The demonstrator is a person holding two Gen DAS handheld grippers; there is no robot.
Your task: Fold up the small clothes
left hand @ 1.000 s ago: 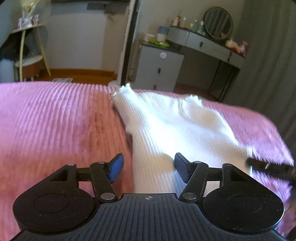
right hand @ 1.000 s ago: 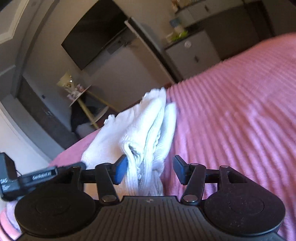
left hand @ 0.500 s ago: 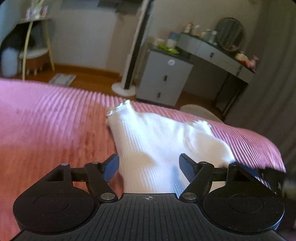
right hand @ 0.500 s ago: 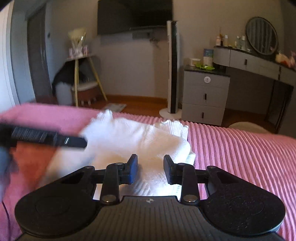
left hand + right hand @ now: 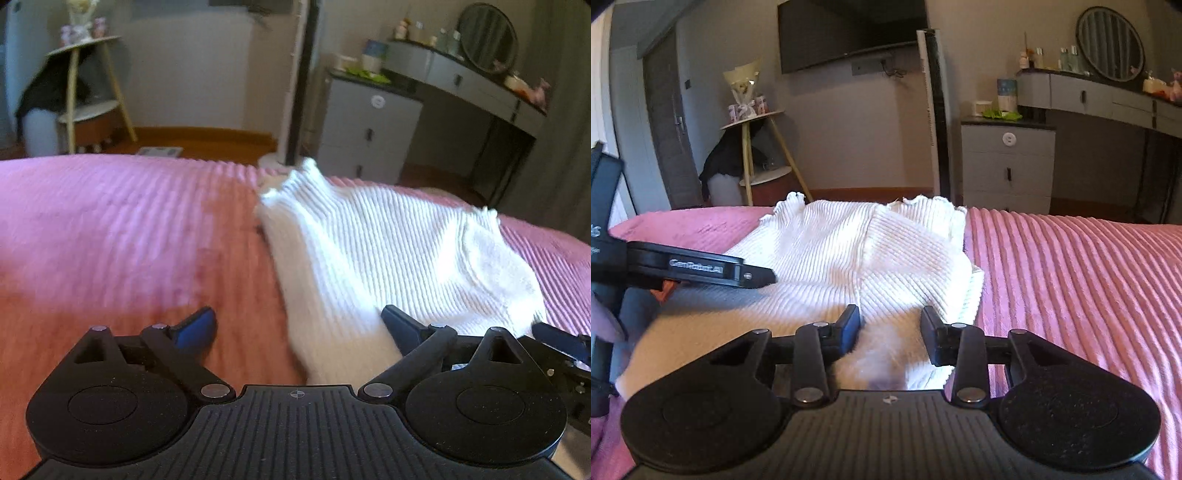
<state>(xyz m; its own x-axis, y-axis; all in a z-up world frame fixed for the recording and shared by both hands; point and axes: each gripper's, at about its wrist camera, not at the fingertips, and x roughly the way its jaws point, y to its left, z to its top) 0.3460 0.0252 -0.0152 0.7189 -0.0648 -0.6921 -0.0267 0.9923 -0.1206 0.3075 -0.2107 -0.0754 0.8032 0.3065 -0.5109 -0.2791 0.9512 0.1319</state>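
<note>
A small white ribbed knit garment (image 5: 373, 254) lies folded on the pink ribbed bedspread (image 5: 110, 236); it also shows in the right wrist view (image 5: 849, 254). My left gripper (image 5: 299, 325) is open, low over the garment's near left edge, with one finger on the bedspread side and one over the cloth. My right gripper (image 5: 890, 328) is open, its jaws partly closed in, with the garment's near edge between the fingers and not pinched. The left gripper's finger (image 5: 701, 271) shows at the left of the right wrist view.
The pink bedspread (image 5: 1071, 277) stretches to the right. Beyond the bed stand a grey drawer unit (image 5: 1008, 162), a dressing table with a round mirror (image 5: 1112, 44), a tall white tower fan (image 5: 936, 110) and a wooden shelf stand (image 5: 757, 147).
The right gripper swung round from a tilted pose, let go of the garment's edge and lowered onto the cloth, its jaws narrower than a second ago. The left gripper stayed open and shifted slightly.
</note>
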